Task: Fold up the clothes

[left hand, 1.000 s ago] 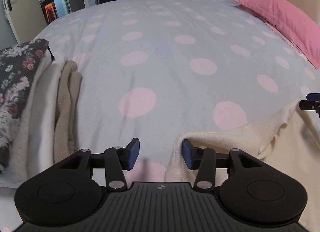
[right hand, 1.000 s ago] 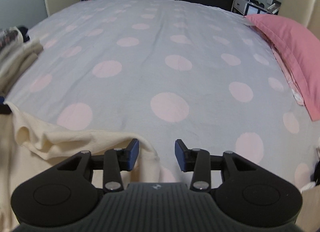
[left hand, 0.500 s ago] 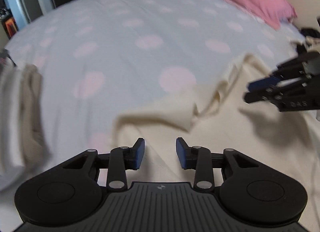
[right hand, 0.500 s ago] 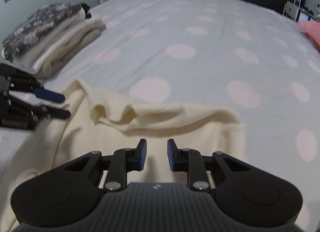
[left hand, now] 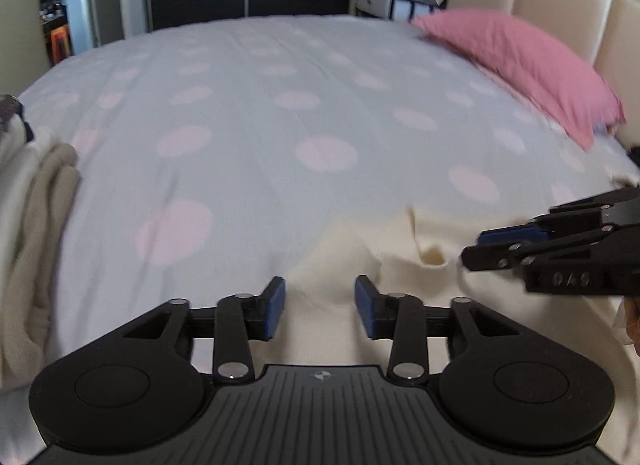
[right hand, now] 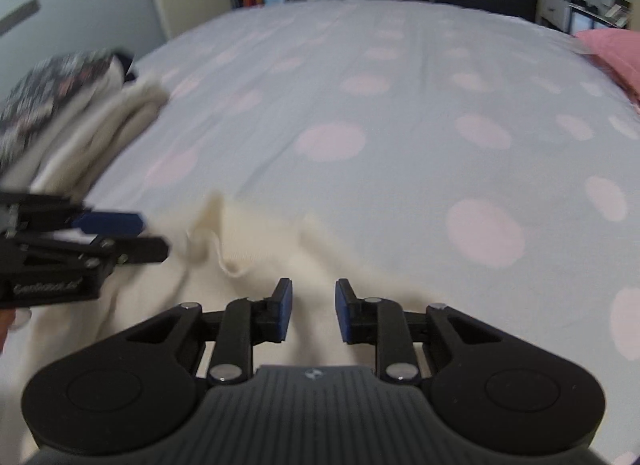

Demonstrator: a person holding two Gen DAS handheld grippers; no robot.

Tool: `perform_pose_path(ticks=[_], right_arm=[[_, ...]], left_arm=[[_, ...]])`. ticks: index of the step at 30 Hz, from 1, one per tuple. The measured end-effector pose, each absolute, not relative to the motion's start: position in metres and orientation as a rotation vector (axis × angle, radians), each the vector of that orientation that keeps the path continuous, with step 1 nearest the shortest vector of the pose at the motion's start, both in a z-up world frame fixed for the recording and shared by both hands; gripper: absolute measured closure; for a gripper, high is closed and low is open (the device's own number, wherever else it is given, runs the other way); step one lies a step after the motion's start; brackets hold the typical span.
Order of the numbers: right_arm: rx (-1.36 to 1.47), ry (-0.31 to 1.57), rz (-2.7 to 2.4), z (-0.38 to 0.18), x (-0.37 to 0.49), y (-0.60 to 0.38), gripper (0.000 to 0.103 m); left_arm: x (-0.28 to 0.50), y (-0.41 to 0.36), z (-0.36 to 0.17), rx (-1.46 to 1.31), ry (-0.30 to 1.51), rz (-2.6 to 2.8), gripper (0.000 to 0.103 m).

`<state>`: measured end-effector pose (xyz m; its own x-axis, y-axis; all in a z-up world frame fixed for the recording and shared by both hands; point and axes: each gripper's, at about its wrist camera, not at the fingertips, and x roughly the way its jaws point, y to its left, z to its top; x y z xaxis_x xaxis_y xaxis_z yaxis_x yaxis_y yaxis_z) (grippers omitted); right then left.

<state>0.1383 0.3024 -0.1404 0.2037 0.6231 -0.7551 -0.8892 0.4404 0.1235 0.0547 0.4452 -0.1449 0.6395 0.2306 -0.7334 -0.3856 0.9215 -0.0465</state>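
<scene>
A cream garment (left hand: 400,249) lies on the near edge of a bed (left hand: 280,105) covered in a pale sheet with pink dots. Its far edge is rumpled, with a small fold standing up and a loose lip curling over.

The left gripper (left hand: 320,301) hovers just above the garment's left part, jaws apart, nothing between them. The right gripper (right hand: 313,309) hovers over the garment's right part, jaws likewise apart and empty. Each shows at the edge of the other's view, so they sit close together over the cloth.

One second ago both grippers sat low at the garment's far edge, wide open, the cloth bunched beside their fingers. Half a second ago both views had swung inward and the jaws had narrowed. Now the jaws are wider again and the views are blurred, so both are moving.

Judged from this, the garment is let go and resting on the bed, its edge not yet flat.

Left of the garment sits a stack (right hand: 80,117) of folded clothes, a dark floral piece on top. A pink pillow (left hand: 520,69) lies beyond the garment, to the right.
</scene>
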Motion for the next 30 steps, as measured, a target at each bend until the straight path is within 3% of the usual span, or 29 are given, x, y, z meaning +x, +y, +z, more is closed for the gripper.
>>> perform_pose_path(ticks=[5,14,20,30], right_arm=[[-0.329,0.808,1.052,-0.116,0.149,0.290,0.072],[-0.411,0.878,0.994,-0.099,0.122,0.177,0.061],[-0.388,0.969,0.931,-0.109,0.103,0.103,0.049],[-0.284,1.102,0.780,-0.133,0.100,0.027,0.040]], left_arm=[[0.025,0.447,-0.125,-0.158,0.836,0.383,0.059],[-0.082,0.441,-0.104,-0.216,0.970,0.417,0.052],[-0.143,0.421,-0.114,-0.299,1.067,0.421,0.049],[-0.206,0.387,-0.152,-0.491,1.199,0.422,0.048]])
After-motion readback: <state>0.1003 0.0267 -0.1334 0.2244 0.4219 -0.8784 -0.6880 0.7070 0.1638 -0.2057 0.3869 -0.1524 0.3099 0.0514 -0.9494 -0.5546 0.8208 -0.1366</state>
